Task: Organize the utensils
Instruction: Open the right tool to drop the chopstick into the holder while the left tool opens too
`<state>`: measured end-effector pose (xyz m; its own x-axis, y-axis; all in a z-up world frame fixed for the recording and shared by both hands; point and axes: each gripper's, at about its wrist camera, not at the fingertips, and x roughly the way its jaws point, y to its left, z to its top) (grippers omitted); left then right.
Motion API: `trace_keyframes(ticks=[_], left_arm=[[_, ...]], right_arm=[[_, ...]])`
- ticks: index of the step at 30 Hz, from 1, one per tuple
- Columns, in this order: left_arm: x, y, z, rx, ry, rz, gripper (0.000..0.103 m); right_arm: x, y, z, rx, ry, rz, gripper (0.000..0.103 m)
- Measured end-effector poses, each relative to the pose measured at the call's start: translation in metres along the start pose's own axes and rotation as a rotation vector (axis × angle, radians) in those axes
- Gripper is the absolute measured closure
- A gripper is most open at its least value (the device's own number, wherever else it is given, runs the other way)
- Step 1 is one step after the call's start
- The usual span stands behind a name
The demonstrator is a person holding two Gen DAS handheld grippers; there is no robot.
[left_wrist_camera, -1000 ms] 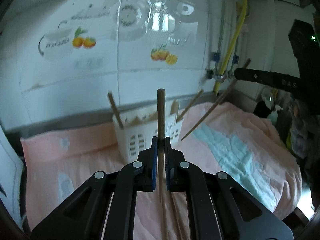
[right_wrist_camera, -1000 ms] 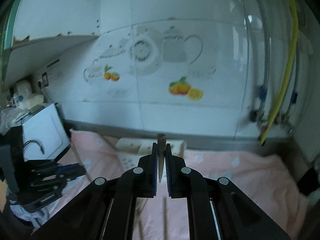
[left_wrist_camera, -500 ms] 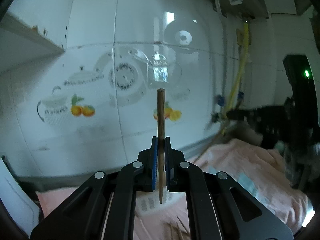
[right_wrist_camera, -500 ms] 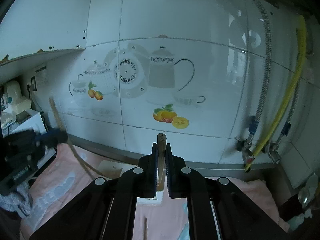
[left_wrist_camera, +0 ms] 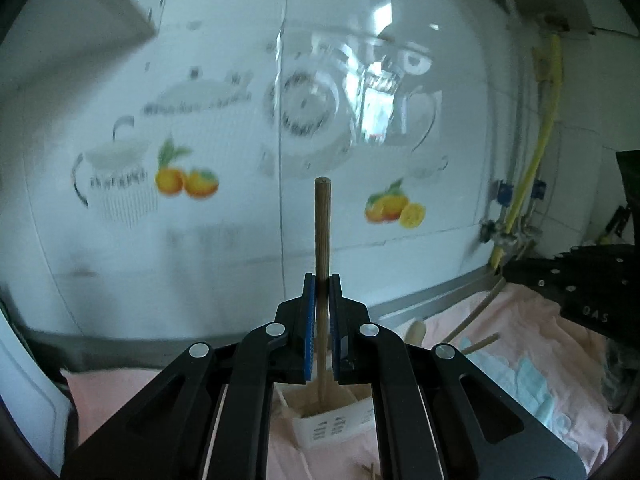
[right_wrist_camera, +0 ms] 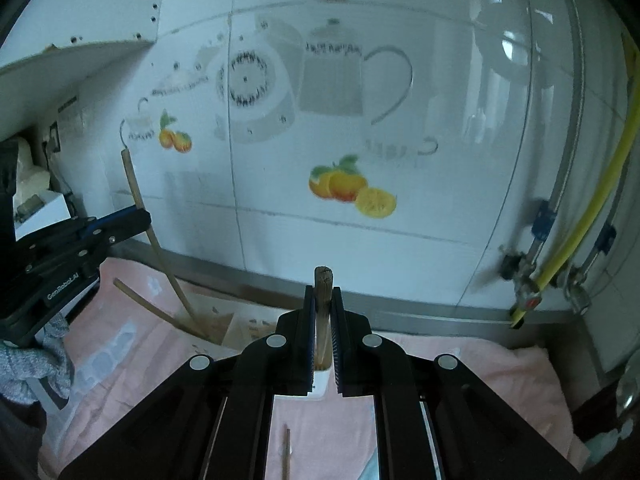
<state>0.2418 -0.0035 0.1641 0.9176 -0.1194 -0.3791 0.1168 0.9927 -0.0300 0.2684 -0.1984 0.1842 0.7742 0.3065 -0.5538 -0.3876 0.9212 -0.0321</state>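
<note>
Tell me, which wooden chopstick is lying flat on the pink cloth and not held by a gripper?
The thin wooden chopstick at the bottom of the right wrist view lies loose on the pink cloth. The others are pinched upright in grippers or leaning in the white basket.

wall (right_wrist_camera: pixel 440 208): white glossy tile, printed with grey teapots and a plate and with orange fruit with green leaves
cloth (left_wrist_camera: pixel 552 360): pale pink, with a light blue patch
basket (left_wrist_camera: pixel 340 426): white, slotted side
left chopstick (left_wrist_camera: pixel 322 240): light brown wood
right chopstick (right_wrist_camera: pixel 322 280): brown wood, darker at the tip
left gripper (left_wrist_camera: pixel 322 292): black body, blue pads, silver screws
right gripper (right_wrist_camera: pixel 322 300): black body, blue pads, silver screws
hose (right_wrist_camera: pixel 588 200): yellow
pipe clips (right_wrist_camera: pixel 541 216): blue
glove (right_wrist_camera: pixel 36 364): grey knit
bench edge (right_wrist_camera: pixel 420 312): grey metal strip under the wall
</note>
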Motion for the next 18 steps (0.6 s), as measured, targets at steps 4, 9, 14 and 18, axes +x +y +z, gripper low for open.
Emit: trace_keyframes(ticks=[4,9,14,18], left_arm=[[0.009,0.004,-0.01,-0.013,0.043,-0.001,0.097],[0.004,0.001,-0.012,0.003,0.041,0.0,0.093],[-0.015,-0.004,-0.01,0.018,0.017,0.007,0.076],[-0.035,-0.007,-0.014,0.018,0.01,-0.005,0.07]], right_arm=[[0.014,-0.002,-0.008,0.014,0.027,0.002,0.096],[0.025,-0.005,-0.016,0.037,0.046,0.007,0.096],[0.013,-0.009,-0.017,0.062,0.014,0.01,0.093],[-0.01,-0.01,-0.021,0.067,-0.027,0.008,0.089]])
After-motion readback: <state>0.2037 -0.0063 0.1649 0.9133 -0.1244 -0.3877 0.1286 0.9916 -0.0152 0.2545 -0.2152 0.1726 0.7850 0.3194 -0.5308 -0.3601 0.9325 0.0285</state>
